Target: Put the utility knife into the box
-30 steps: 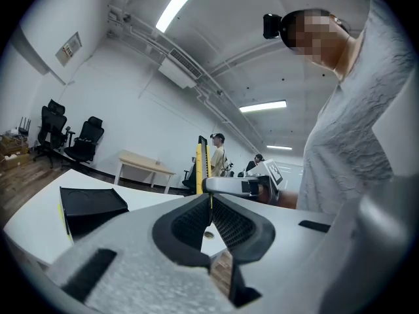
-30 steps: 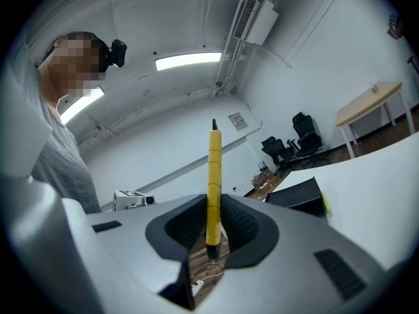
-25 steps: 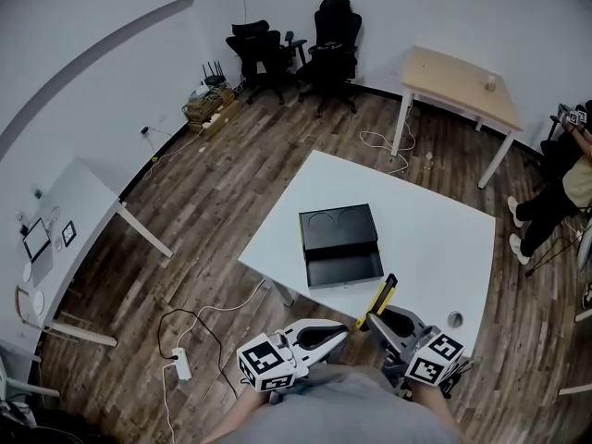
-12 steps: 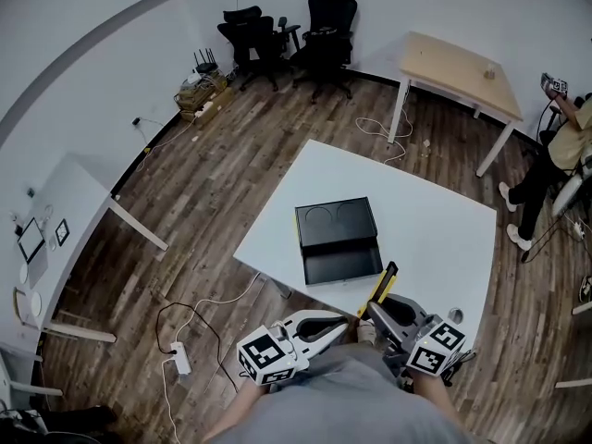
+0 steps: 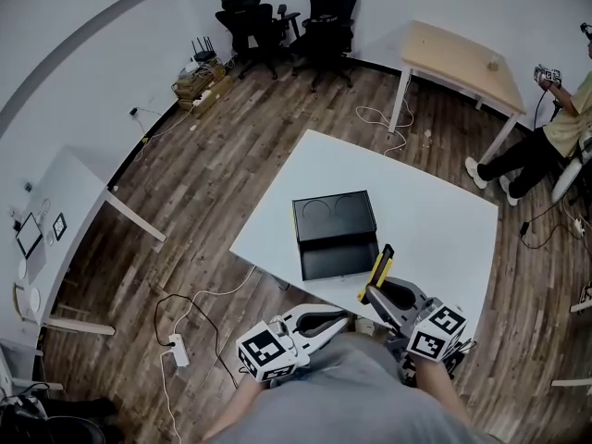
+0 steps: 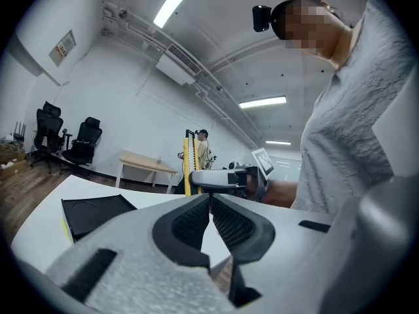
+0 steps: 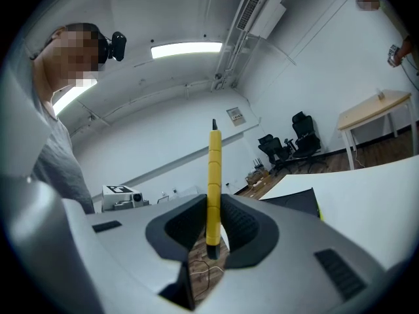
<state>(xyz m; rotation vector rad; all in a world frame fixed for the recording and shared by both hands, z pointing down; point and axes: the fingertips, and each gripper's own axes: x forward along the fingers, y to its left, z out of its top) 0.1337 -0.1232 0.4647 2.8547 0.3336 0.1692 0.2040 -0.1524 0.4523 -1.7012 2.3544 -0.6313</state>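
Table (image 5: 435,220): white, filled the centre and right of the head view; carried the box, set back from every edge.
Box (image 5: 339,259): black, lay open at the centre of the frame; lid half toward the top, empty tray half toward the bottom, nearest the grippers.
Left gripper (image 5: 340,321): sat at lower centre, off the table's near edge; jaws pressed together on nothing, taking no part in the step.
Right gripper (image 5: 374,293): sat just right of lower centre, over the near table edge; clamped narrow on the lower end of the knife.
Utility knife (image 5: 377,272): yellow and black, held out of the jaws in the air, tip aimed up the frame at the tray's lower right corner; near the box, not yet inside.
Knife-to-tray path: judged a short carry toward the upper left; best made above the tray wall, then lowered with the body lengthwise along the tray.
Grip on the knife: taken at one end only, so judged prone to pivot; best kept firm and opened only once the knife rested on the tray floor.
Left gripper's use: judged available to steady the box against sliding.
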